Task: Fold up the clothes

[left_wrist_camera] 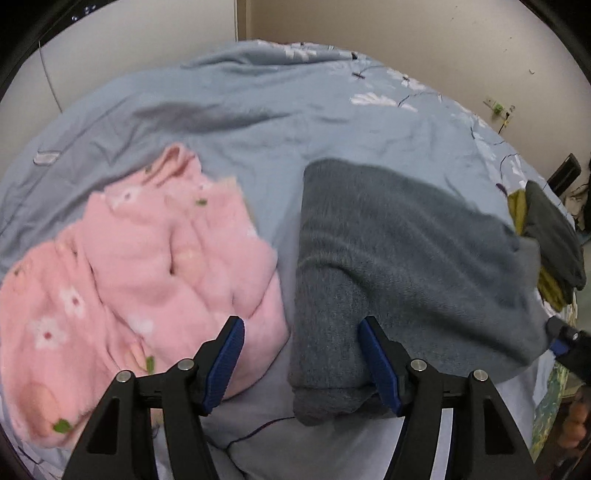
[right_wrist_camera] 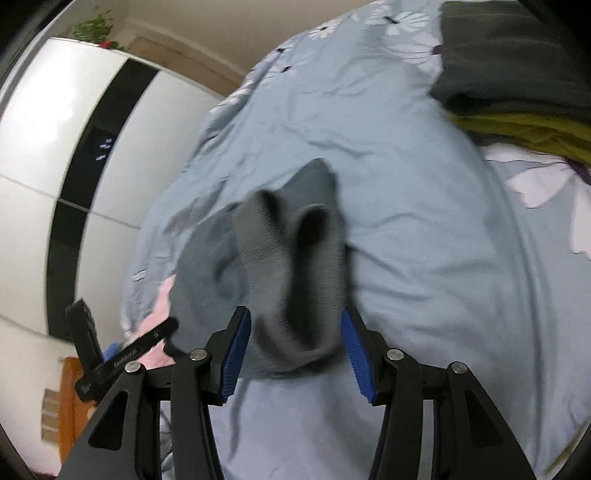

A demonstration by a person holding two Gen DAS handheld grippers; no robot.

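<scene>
Two open claws over a grey knitted sweater on a blue bedspread.

Nearest, the left gripper point(left_wrist_camera: 301, 360) is spread wide, one pad over the folded grey knitted sweater point(left_wrist_camera: 399, 258); the right gripper point(right_wrist_camera: 295, 350) stands released around the sweater's bunched end. The fluffy pink flowered garment point(left_wrist_camera: 147, 280) lies just left. Beneath spreads the pale blue flower-printed quilt point(left_wrist_camera: 258, 110); further off a dark grey and olive clothes stack point(right_wrist_camera: 517, 74), then the white cabinet with a black strip point(right_wrist_camera: 74, 166) and beige wall point(left_wrist_camera: 406, 29).
</scene>
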